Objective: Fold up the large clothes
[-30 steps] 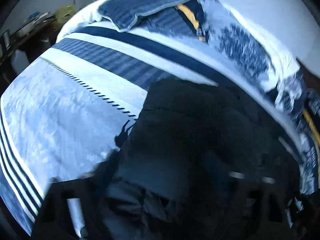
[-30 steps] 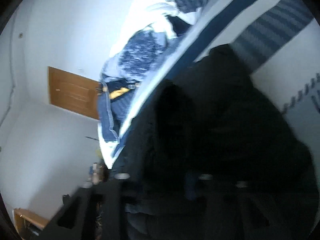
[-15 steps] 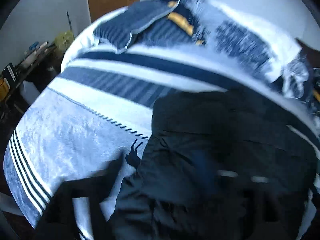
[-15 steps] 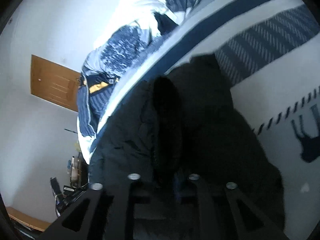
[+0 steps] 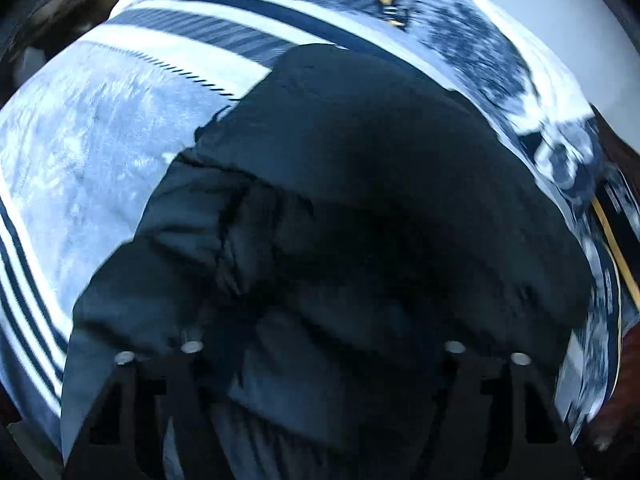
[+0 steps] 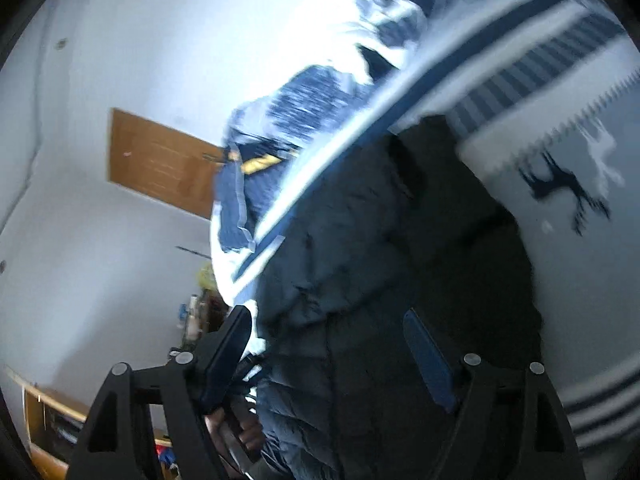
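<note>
**Right tool lets go of the jacket; the fold lies on the bed**

The bed [image 5: 92, 152] carries everything here: its striped, deer-printed cover fills both views, with rumpled blue bedding heaped along the far edge by the wall. The dark padded jacket [image 5: 360, 168] lies across the middle of the bed, bunched into a thick, doubled mass that reaches back to the near edge where you stand.

A second ago your right tool [image 6: 324, 344] was nearly pressed together, low over the dark fabric. Now its jaws are spreading wide, and in the right wrist view the blue pads [image 6: 428, 360] stand clear above the jacket with nothing pinched between them. You have released the layer you carried, and the jacket has come to rest on the bed.

Your left tool [image 5: 320, 360] has sunk closer over the near part of the jacket since half a second ago. Its jaws are closing from a wider spread, with fabric under the gap; the fingertips are lost against the dark cloth, so you cannot tell whether they already press on it.

Judging from this, one fold is laid down, and the lumpy near part of the jacket needs smoothing or another grasp.
</note>
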Action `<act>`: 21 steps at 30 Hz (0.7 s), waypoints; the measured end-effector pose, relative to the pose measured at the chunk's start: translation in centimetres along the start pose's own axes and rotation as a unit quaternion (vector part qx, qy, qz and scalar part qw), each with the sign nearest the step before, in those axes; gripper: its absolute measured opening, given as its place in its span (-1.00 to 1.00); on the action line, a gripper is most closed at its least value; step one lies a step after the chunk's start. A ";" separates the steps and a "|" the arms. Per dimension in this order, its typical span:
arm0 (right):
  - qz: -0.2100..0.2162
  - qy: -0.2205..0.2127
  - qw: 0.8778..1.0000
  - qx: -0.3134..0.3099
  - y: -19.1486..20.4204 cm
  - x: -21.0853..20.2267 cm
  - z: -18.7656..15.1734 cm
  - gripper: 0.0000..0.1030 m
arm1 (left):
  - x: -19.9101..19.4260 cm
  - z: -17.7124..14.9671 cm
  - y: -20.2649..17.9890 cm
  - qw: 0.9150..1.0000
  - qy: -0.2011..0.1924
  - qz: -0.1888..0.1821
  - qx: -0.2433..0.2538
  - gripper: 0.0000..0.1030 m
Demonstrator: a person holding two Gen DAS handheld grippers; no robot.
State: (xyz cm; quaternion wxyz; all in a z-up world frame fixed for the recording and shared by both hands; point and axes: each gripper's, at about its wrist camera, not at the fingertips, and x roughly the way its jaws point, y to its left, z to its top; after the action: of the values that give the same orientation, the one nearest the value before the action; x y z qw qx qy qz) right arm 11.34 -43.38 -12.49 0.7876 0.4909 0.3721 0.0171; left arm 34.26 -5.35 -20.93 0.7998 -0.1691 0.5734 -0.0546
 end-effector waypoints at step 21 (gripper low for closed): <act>-0.030 -0.064 0.997 -0.017 -3.1 5.0 3.8 -0.24 | 2.2 4.8 1.2 0.999 -0.049 0.006 -0.005 -0.93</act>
State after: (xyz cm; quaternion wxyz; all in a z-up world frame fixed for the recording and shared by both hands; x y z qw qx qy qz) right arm 16.22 -45.93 -16.86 0.8183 0.4660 0.3350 -0.0318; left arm 39.34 -3.89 -21.95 0.8262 -0.1722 0.5349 -0.0386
